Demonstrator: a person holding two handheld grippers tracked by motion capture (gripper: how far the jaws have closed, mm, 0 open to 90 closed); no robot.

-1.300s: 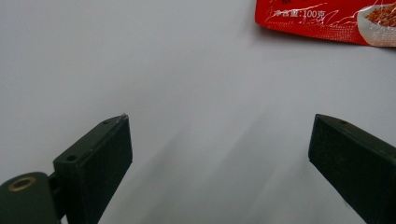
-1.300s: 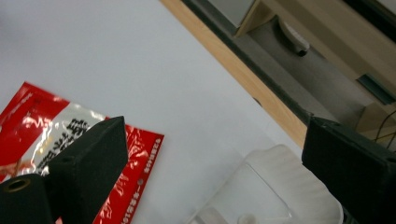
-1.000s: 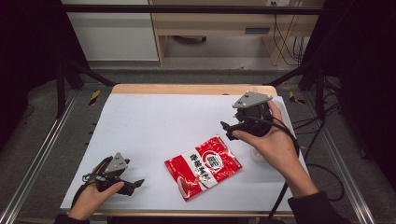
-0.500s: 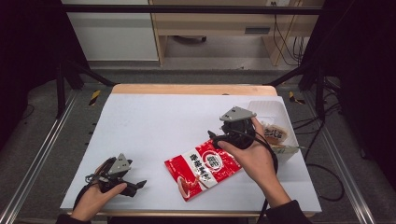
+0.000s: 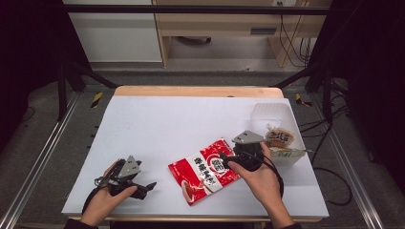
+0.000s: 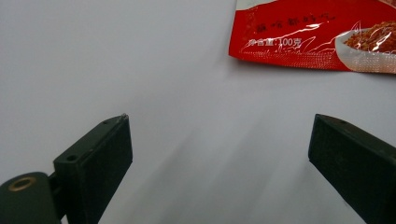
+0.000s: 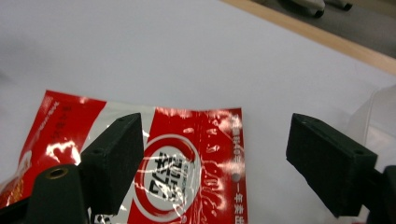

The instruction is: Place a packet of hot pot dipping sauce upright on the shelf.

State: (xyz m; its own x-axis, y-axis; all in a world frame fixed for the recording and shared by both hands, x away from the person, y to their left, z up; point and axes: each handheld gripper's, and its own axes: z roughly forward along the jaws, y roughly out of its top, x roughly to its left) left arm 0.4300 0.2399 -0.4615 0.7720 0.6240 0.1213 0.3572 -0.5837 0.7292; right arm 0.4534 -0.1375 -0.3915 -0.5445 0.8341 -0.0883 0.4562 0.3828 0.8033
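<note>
A red and white snack pouch (image 5: 204, 171) lies flat on the white table sheet (image 5: 181, 124), front of centre. My right gripper (image 5: 225, 159) hangs low over the pouch's upper right end, a hand behind it. In the right gripper view its jaws (image 7: 215, 128) are wide apart and have just been closing a little. The pouch (image 7: 187, 158) lies beneath and between them, and the pads do not press on it. My left gripper (image 5: 145, 188) rests near the front left, open, with bare table between its jaws (image 6: 222, 126) and the pouch's bottom edge (image 6: 308, 42) ahead.
A clear plastic container (image 5: 271, 113) stands at the right edge, just beyond my right hand, with wrapped snack packets (image 5: 280, 137) inside. The wooden table edge (image 5: 191, 90) runs along the back. Metal frame rails flank both sides.
My right hand has come down and to the left from the container to the pouch's upper right end, uncovering the container. The left hand has barely moved.
</note>
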